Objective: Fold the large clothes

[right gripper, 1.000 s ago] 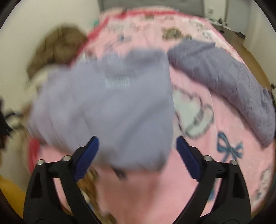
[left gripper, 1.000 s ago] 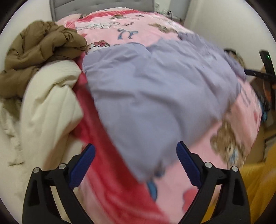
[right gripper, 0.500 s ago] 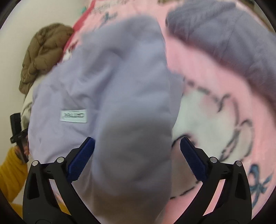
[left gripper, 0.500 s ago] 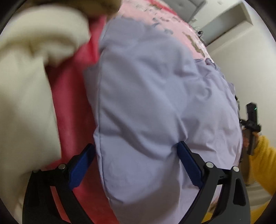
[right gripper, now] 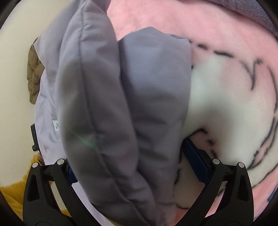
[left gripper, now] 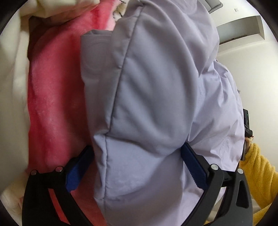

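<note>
A padded lavender jacket [left gripper: 156, 87] lies on a pink blanket [left gripper: 55, 87] and fills most of the left wrist view. My left gripper [left gripper: 136, 147] stands wide open, and a puffy edge of the jacket bulges between its blue pads [left gripper: 194, 166]. In the right wrist view the jacket [right gripper: 121, 87] shows as thick folded layers. My right gripper [right gripper: 128, 153] is also wide open around that fold, with its left pad mostly hidden behind the fabric. Neither gripper is squeezing the cloth.
A cream cloth [left gripper: 10, 87] lies left of the blanket. A brown quilted jacket [right gripper: 33, 74] sits far left, and a purple knitted garment [right gripper: 252, 13] lies at the top right. The person's yellow sleeve [left gripper: 258, 173] is at the right edge. The blanket [right gripper: 217, 26] carries a white cartoon print [right gripper: 225, 104].
Both grippers have dropped down and closed in on the lavender jacket, rolling as they came. The jacket's edge now sits between each pair of jaws, where a second ago it lay ahead of them.
</note>
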The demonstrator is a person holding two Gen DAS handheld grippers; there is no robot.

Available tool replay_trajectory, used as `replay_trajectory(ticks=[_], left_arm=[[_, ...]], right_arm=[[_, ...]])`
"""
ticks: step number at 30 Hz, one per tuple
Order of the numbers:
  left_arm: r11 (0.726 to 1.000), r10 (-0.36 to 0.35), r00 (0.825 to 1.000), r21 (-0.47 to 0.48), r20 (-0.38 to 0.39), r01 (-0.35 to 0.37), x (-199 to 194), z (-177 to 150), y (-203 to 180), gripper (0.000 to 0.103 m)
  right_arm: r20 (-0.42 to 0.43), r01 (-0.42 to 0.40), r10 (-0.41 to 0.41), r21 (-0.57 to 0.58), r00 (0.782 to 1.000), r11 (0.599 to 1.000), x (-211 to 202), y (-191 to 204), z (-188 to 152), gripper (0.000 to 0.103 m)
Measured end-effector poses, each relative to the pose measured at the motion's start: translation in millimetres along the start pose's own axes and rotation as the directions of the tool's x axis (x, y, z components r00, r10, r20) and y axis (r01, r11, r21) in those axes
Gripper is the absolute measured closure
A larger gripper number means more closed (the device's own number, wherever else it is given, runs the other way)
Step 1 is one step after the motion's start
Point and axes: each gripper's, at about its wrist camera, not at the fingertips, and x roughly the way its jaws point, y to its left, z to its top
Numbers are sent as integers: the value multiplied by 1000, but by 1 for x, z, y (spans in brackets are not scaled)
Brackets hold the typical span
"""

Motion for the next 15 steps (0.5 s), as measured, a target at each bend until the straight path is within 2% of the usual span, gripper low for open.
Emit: replay_trajectory(ticks=[2,4,7,12,14,15], left_arm=[[1000,-29,999,2,-23,29,2,4,-10,4],[996,-80,996,25,-38,81,2,6,-24,4],[996,-51,998,66,-34,54,7,9,-39,4],[988,-96,995,-117,11,96,25,18,-24,4],[985,-86,996,-149,23,88,27,20,-27,4],[983,-79,997,-162,27,82,26,22,-29,4]], right_arm=[[-4,-18,18,-13,1000,1000,2,12,0,7],[1,1,-1,-43,1000,999,4,28,0,7],[0,12,-12,-45,1000,999,7,32,1,7],[7,67,-67,18,998,998,21,28,7,7],[3,110,-110,14,994,994,23,35,8,7],[7,133,-133,12,991,991,22,42,6,10]])
